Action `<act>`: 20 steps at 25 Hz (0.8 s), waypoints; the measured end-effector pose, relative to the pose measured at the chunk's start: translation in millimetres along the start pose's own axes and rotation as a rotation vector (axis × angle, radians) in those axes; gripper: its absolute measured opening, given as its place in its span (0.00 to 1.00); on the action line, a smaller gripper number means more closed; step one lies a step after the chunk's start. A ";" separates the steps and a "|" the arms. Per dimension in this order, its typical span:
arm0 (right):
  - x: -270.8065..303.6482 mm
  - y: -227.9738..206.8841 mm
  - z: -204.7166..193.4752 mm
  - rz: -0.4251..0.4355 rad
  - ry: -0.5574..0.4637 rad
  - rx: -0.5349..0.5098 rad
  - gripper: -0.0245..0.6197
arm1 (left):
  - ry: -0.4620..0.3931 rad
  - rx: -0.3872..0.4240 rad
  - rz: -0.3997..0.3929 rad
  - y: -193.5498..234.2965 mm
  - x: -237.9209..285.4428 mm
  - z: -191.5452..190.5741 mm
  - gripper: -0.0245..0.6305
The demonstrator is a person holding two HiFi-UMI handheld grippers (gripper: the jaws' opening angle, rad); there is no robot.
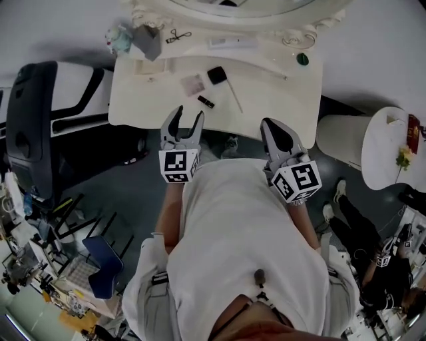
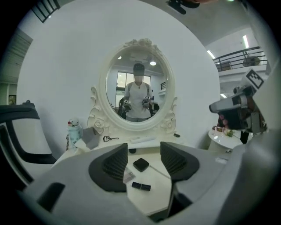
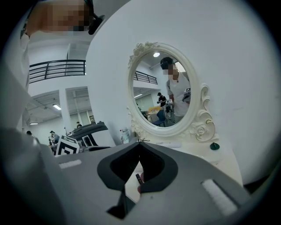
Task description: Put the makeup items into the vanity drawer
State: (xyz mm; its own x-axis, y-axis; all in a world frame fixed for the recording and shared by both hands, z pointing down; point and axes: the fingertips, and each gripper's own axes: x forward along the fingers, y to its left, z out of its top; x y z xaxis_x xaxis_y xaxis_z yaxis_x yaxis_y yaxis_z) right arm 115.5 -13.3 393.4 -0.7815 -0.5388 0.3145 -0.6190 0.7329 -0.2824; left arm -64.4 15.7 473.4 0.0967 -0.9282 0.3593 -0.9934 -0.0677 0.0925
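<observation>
Head view: looking steeply down on a white vanity bench [image 1: 146,100] below an oval mirror [image 1: 226,5]; scattered on top, a black compact [image 1: 215,74], a black lipstick [image 1: 206,101], a pale sachet [image 1: 192,84], a thin stick [image 1: 233,93], an eyelash curler [image 1: 178,36] and a white tube [image 1: 231,42]; held just short of the front edge, left gripper [image 1: 188,118] with jaws spread and right gripper [image 1: 271,126] with jaws drawn together, both empty; no drawer seen open.

Left gripper view: jaws well apart, nothing between the pads; framed in the gap beyond, compact, sachet and lipstick, all lying on the bench and clear of the gripper.

Right gripper view: jaws closed tip to tip, gripping nothing; through the sliver below the tips, the lipstick glimpsed on the bench.

Judged as the opening step: nothing stowed, every item out on top, the drawer hidden under the bench edge in all views. Next, probably, opening that drawer, or lowering the left gripper over the lipstick, the nearest item; low and likely to roll, so calling for a square pinch across its short side.
</observation>
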 end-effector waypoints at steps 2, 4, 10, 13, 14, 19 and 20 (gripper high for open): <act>2.4 -3.9 -1.0 -0.042 0.006 0.008 0.05 | 0.061 0.018 -0.003 9.4 19.1 -21.7 0.44; 4.6 -6.1 -2.9 -0.079 0.016 0.008 0.05 | 0.121 0.049 -0.005 15.9 37.6 -45.3 0.46; 7.7 -9.3 -4.5 -0.166 0.030 0.008 0.05 | 0.241 0.009 0.008 27.0 73.2 -107.1 0.49; 7.9 -11.0 -5.3 -0.200 0.041 0.000 0.05 | 0.301 0.011 -0.019 26.2 93.3 -139.1 0.53; 7.5 -11.5 -6.4 -0.210 0.046 0.002 0.05 | 0.321 0.027 -0.039 23.4 100.5 -149.6 0.55; 4.3 -14.5 -15.6 -0.251 0.070 0.028 0.05 | 0.405 0.041 -0.069 19.5 127.9 -183.4 0.63; 3.2 -14.7 -17.0 -0.260 0.072 0.033 0.05 | 0.419 0.038 -0.075 18.2 131.5 -188.5 0.63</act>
State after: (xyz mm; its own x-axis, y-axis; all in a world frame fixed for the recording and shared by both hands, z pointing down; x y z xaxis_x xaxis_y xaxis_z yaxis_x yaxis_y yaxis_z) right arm 123.4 -18.6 414.0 -0.5894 -0.6749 0.4440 -0.8010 0.5596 -0.2126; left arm -58.2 -38.7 697.4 0.1777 -0.6918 0.6999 -0.9835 -0.1501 0.1014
